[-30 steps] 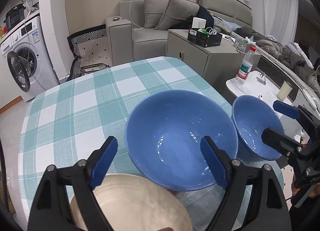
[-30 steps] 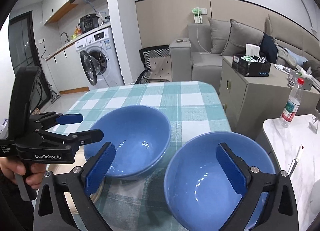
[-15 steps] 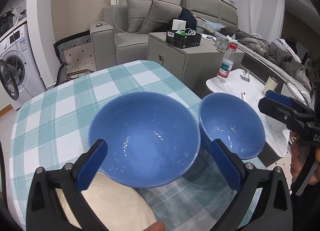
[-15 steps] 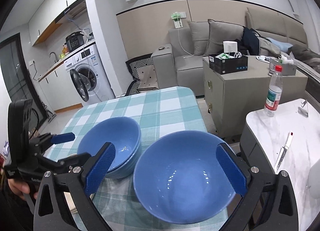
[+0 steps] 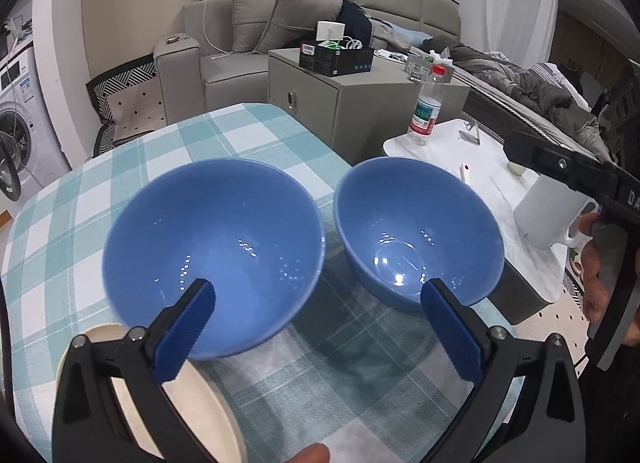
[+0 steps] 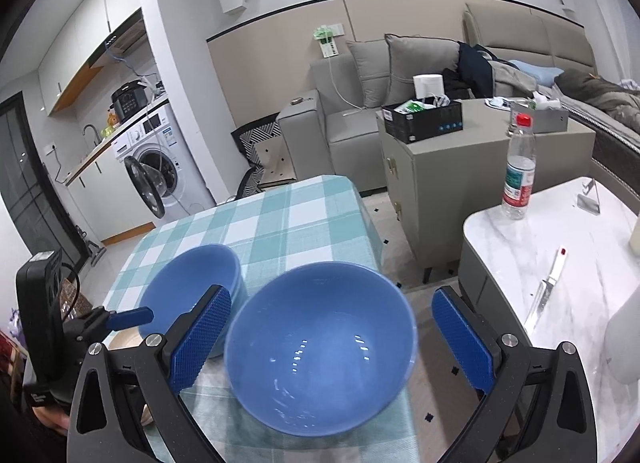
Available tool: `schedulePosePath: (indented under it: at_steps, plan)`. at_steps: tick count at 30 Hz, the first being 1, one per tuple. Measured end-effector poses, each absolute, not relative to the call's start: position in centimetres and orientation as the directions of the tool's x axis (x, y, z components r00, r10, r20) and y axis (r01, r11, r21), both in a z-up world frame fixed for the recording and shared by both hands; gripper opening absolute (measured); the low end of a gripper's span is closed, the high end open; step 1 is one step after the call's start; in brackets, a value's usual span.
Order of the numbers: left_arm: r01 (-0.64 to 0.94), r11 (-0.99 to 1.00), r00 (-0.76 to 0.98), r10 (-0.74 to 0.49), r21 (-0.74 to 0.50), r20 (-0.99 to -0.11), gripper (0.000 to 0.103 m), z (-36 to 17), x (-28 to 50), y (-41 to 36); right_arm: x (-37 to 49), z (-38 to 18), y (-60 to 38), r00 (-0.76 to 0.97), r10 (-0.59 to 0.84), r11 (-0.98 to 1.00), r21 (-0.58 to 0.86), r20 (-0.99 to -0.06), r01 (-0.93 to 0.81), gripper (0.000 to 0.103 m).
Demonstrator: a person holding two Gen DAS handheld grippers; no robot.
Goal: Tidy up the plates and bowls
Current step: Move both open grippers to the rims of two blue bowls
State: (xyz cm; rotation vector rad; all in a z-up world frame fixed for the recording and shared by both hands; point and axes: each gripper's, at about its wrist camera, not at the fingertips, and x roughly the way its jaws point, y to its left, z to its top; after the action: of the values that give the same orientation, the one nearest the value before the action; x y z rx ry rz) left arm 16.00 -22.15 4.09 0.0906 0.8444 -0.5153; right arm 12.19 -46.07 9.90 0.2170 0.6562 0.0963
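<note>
Since a second ago the left gripper [image 5: 320, 327] has spread fully wide, holding nothing, and both views have drifted rightward. The right gripper [image 6: 326, 339] gapes around a glossy round blue bowl [image 6: 320, 347], pads clear of it. A cream plate [image 5: 200, 403] sits lower left.

**Both grippers spread wide, nothing clamped**

The left black two-finger gripper with blue ribbed pads [image 5: 316, 327] tilts downward, its jaws having just been opening, nothing between them. The right black two-finger gripper with blue pads [image 6: 332, 337] stands agape too, gripping nothing. A bare hand [image 5: 600, 263] holds its handle at three o'clock.
</note>
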Motion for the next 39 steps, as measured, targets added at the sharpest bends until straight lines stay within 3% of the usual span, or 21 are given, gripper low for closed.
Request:
schedulePosePath:
  at_steps: [9,16,26,28,29,39]
  plan:
    - [0.448,0.877,0.542,-0.42,-0.172,-0.727,0.103,3.7,15.2,-23.3,12.7,8.9,-47.8,0.773,0.15,0.966,0.259,-0.617,0.019,0.102]
    - [0.459,0.877,0.546,-0.404,-0.142,-0.734,0.103,3.4,14.6,-24.9,13.3,8.2,-47.6,0.761,0.139,0.97,0.242,-0.634,0.025,0.102]
    - [0.536,0.834,0.525,-0.451,-0.13,-0.722,0.096,3.5,13.5,-26.4,14.8,6.0,-48.5,0.725,0.141,0.961,0.27,-0.674,0.063,0.102]
    - [0.552,0.822,0.512,-0.465,-0.139,-0.722,0.088,3.5,13.3,-26.7,14.8,5.9,-48.4,0.724,0.144,0.961,0.27,-0.675,0.06,0.102]
    - [0.56,0.815,0.497,-0.473,-0.147,-0.728,0.079,3.4,13.3,-26.8,14.8,5.9,-48.4,0.724,0.146,0.961,0.271,-0.674,0.058,0.102]
    - [0.521,0.827,0.458,-0.48,-0.212,-0.748,0.066,2.5,14.0,-27.4,14.9,5.6,-48.3,0.719,0.139,0.963,0.261,-0.681,0.061,0.102]
